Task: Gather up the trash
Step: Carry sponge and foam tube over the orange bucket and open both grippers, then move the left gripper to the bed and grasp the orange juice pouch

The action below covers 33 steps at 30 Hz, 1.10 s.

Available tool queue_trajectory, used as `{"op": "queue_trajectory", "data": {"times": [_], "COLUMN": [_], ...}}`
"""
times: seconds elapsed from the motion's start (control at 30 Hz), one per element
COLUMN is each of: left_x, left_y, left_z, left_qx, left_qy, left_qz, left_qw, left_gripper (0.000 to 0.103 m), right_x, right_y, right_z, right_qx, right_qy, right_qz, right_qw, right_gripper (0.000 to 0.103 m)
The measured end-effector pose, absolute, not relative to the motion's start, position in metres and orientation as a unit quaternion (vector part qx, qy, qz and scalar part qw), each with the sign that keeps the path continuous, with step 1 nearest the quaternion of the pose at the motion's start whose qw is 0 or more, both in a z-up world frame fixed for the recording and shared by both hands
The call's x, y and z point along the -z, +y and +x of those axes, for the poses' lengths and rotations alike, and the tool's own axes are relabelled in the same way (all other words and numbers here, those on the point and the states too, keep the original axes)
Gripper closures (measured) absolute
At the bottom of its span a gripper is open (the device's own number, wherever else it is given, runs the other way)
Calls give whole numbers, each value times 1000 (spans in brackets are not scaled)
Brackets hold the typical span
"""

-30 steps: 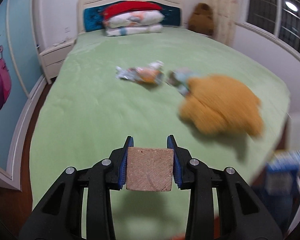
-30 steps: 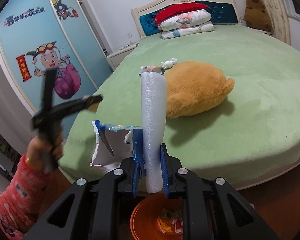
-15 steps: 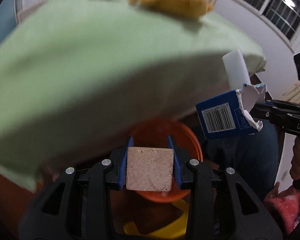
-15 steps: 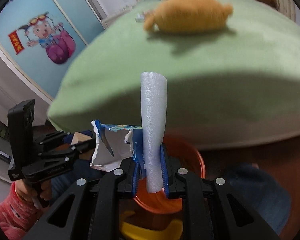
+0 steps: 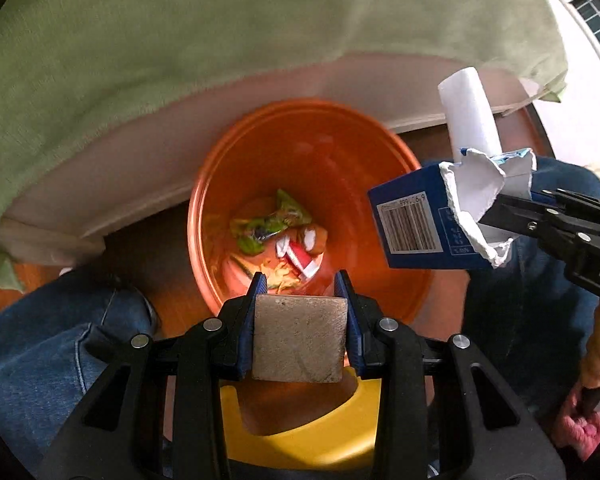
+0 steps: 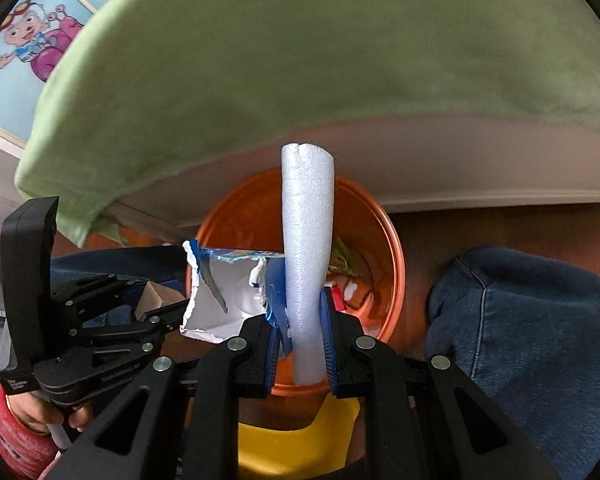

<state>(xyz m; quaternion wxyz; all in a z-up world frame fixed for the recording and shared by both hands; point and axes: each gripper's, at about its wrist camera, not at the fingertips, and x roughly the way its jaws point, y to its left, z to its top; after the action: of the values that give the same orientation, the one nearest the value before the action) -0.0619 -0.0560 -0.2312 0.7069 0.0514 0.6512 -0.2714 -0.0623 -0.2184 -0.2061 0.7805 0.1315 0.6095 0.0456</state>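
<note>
An orange bin (image 5: 260, 152) (image 6: 384, 224) stands on the floor at the foot of the bed, with several wrappers (image 5: 278, 228) at its bottom. My left gripper (image 5: 300, 300) points down over the bin's near rim, shut on a tan wooden block (image 5: 299, 338). My right gripper (image 6: 299, 332) hangs over the same bin, shut on a white foam tube (image 6: 307, 264) (image 5: 470, 116) together with a torn blue carton (image 6: 224, 292) (image 5: 424, 220). In the left wrist view the right gripper (image 5: 512, 210) comes in from the right, level with the bin's rim.
The green bedspread (image 5: 180, 32) (image 6: 320, 60) overhangs the white bed frame (image 5: 120, 168) just behind the bin. A person's knees in blue jeans (image 5: 60, 344) (image 6: 532, 320) flank the bin. A yellow object (image 5: 312, 436) lies below it. A cartoon wardrobe door (image 6: 32, 36) is at left.
Both grippers have dropped from above the bed and tilted downward. The view went from the bed top to the bin's inside. The block, tube and carton stay gripped.
</note>
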Motion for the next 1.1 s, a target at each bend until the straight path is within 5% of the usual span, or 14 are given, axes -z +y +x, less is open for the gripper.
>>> {"op": "queue_trajectory", "data": {"times": [0.17, 0.23, 0.37, 1.1], "left_x": [231, 228, 220, 189], "left_y": [-57, -56, -51, -45], "left_z": [-67, -68, -66, -67], "left_qx": [264, 259, 249, 237], "left_qy": [650, 649, 639, 607], "left_qz": [63, 64, 52, 55], "left_qw": [710, 712, 726, 757], "left_gripper": [68, 48, 30, 29], "right_x": [209, 208, 205, 164], "right_y": [-214, -215, -222, -233], "right_z": [-56, -56, -53, -61], "right_qx": [-44, -37, -26, -20], "right_qy": [612, 609, 597, 553], "right_qz": [124, 123, 129, 128], "right_qw": [780, 782, 791, 823], "right_gripper": [76, 56, 43, 43]}}
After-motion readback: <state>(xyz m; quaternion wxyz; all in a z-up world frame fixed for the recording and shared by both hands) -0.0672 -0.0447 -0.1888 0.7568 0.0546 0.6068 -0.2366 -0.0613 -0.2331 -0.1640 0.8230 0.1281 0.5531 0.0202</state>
